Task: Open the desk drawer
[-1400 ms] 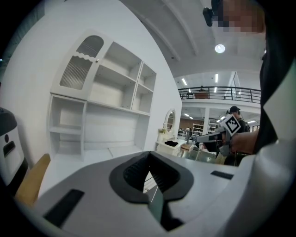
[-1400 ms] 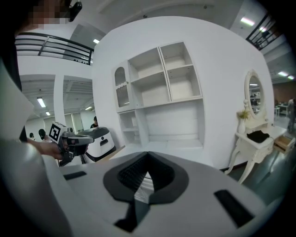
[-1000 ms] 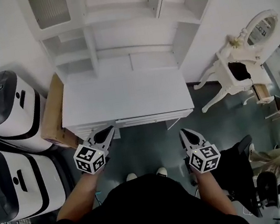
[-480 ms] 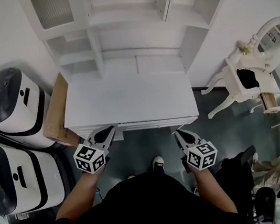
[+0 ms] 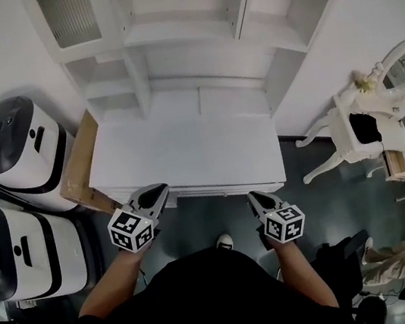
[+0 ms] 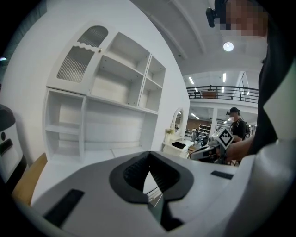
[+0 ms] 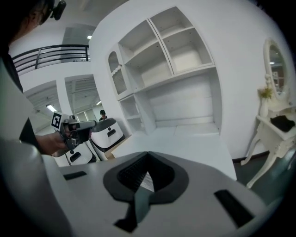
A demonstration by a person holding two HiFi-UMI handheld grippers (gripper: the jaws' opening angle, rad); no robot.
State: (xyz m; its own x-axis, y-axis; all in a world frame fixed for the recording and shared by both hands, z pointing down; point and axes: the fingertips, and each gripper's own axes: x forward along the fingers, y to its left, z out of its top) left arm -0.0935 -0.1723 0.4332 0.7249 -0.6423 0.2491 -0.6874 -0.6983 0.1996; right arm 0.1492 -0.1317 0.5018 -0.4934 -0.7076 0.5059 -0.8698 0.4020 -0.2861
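Two empty claws hang before a closed drawer (image 5: 215, 190).
The left claw (image 5: 159, 191) and right claw (image 5: 254, 197) are both pinched shut on nothing, held low just off the tabletop's (image 5: 185, 149) front edge. The drawer sits closed under that edge, between them; they seem placed there to reach its front, and neither touches it yet.

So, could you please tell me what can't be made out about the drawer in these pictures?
- Head view: the drawer shows only as a thin strip under the desk top; any handle is too small to see.
- Left gripper view: the body of the left claw hides the desk's front.
- Right gripper view: the right claw does the same.
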